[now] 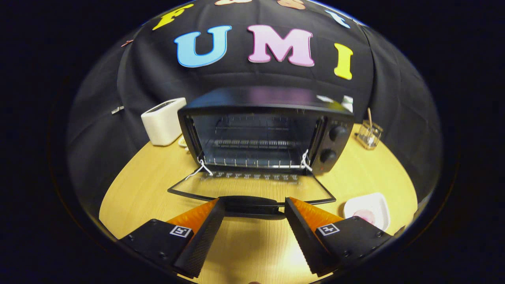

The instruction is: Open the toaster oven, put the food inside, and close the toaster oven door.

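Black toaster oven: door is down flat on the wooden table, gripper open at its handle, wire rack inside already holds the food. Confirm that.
Not quite. The gripper view shows the wire rack inside the black toaster oven bare; the pink food sits on the white square plate. The door is down, the open gripper at its handle.

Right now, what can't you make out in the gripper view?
- Food on the white plate: partly behind the gripper's right finger; its type is unclear.
- Door handle: both ends behind the open fingertips; contact unclear.
- Glass jar contents: too small.
- White toaster: right side behind the toaster oven.
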Action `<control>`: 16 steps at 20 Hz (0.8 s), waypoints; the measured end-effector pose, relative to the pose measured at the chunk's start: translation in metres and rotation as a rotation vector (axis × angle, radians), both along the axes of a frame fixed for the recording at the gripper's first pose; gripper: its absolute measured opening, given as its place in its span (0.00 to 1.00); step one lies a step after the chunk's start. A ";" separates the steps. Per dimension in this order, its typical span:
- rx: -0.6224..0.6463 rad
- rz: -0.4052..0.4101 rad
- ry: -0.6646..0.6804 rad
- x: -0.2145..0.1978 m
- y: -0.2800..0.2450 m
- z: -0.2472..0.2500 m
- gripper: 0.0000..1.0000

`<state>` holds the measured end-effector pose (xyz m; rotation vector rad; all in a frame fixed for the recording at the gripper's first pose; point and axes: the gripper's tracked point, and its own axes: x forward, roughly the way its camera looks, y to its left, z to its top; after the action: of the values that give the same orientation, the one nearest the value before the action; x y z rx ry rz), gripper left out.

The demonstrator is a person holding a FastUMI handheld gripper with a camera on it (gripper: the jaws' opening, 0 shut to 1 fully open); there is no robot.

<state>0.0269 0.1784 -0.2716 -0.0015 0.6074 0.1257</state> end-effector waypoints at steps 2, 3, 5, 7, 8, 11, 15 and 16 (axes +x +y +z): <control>-0.012 -0.019 0.052 -0.003 -0.008 -0.019 0.99; -0.017 -0.012 0.054 -0.003 -0.009 -0.020 0.99; -0.026 0.031 0.035 -0.008 -0.009 -0.011 0.98; -0.034 0.074 0.021 -0.016 -0.014 -0.001 0.99; -0.028 0.092 0.021 -0.020 -0.019 0.004 0.99; -0.013 0.114 0.027 -0.029 -0.047 0.018 0.99; -0.015 0.132 0.035 -0.031 -0.102 0.034 0.99; -0.020 0.131 0.037 -0.029 -0.117 0.037 0.99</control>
<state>-0.0019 0.0615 -0.2344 -0.0582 0.6458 0.2472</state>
